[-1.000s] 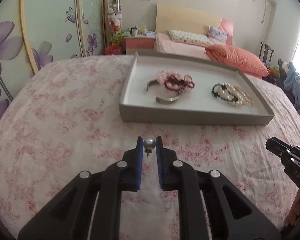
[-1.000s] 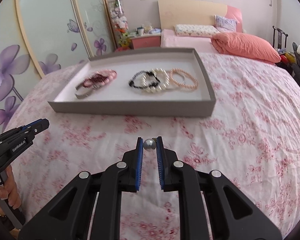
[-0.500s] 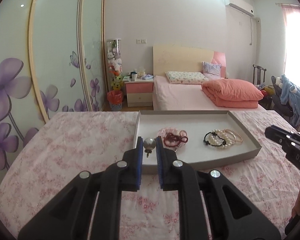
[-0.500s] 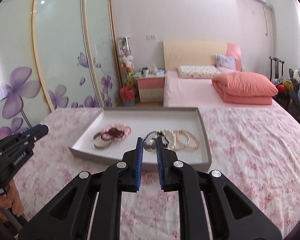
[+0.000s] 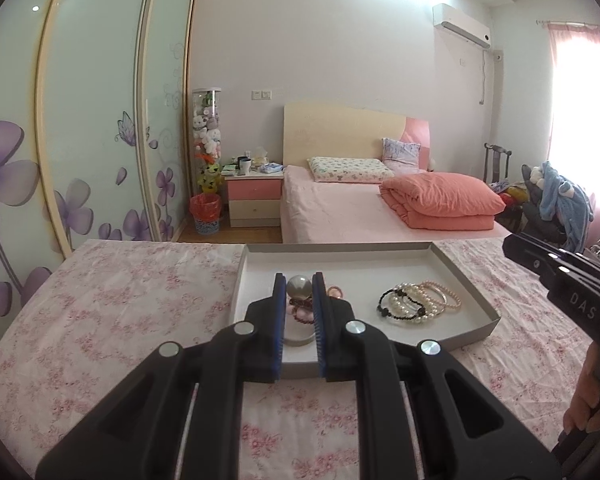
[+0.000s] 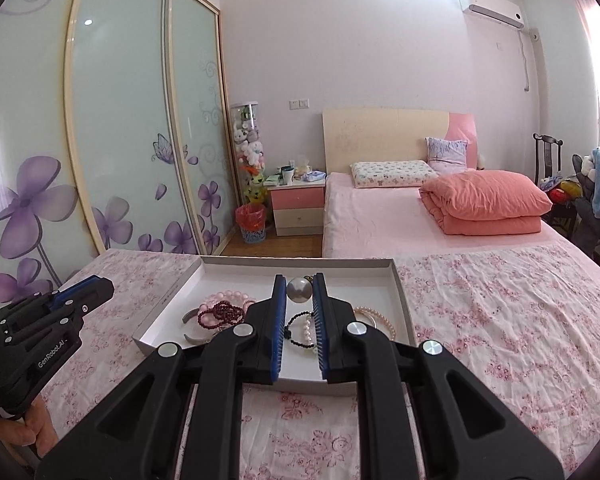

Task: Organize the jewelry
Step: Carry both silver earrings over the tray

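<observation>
**Pearls pinched above the tray**

A grey pearl earring (image 5: 299, 287) sits clamped at the left gripper (image 5: 299, 296) tips, frame centre; a second pearl earring (image 6: 299, 290) is clenched in the right gripper (image 6: 299, 296). Both grippers tilt slightly downward over the tray (image 5: 476, 300) of bracelets.

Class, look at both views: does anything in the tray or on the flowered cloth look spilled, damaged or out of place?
Nothing stands out. The bracelets lie in two tidy groups inside the tray, and each tongs, left and right, grips one pearl earring cleanly.
</observation>
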`<control>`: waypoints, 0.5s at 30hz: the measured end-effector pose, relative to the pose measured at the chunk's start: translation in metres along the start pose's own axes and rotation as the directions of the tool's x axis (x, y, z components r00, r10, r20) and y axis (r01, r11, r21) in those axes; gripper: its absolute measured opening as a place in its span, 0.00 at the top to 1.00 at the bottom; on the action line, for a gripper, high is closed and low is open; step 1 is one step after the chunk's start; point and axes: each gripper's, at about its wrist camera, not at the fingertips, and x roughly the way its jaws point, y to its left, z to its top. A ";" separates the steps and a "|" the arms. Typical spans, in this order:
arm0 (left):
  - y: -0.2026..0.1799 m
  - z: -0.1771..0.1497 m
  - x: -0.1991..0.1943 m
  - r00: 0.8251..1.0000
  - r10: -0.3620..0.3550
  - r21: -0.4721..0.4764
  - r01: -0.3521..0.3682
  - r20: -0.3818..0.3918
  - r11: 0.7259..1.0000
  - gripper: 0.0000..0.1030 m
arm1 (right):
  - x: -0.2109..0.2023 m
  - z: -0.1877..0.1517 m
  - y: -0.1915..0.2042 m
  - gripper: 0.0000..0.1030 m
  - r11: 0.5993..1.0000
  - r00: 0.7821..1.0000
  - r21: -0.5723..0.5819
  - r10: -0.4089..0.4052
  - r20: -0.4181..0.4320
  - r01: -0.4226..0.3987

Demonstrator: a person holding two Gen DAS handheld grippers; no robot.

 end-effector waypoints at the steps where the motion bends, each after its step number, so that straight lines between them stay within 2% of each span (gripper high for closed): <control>1: -0.001 0.000 0.001 1.000 -0.006 0.000 0.006 0.002 1.000 0.87 | 0.001 0.000 -0.001 0.86 1.000 1.000 0.000 0.001 0.000 -0.001; 9: 0.003 0.000 0.010 0.999 -0.041 -0.029 0.041 -0.003 0.999 0.87 | 0.011 0.000 -0.001 0.86 1.000 1.000 0.002 0.005 0.000 -0.005; 15: 0.002 0.000 0.021 0.999 -0.030 -0.026 0.030 -0.015 0.999 0.87 | 0.019 -0.001 -0.002 0.86 1.000 1.000 0.004 0.003 -0.008 -0.003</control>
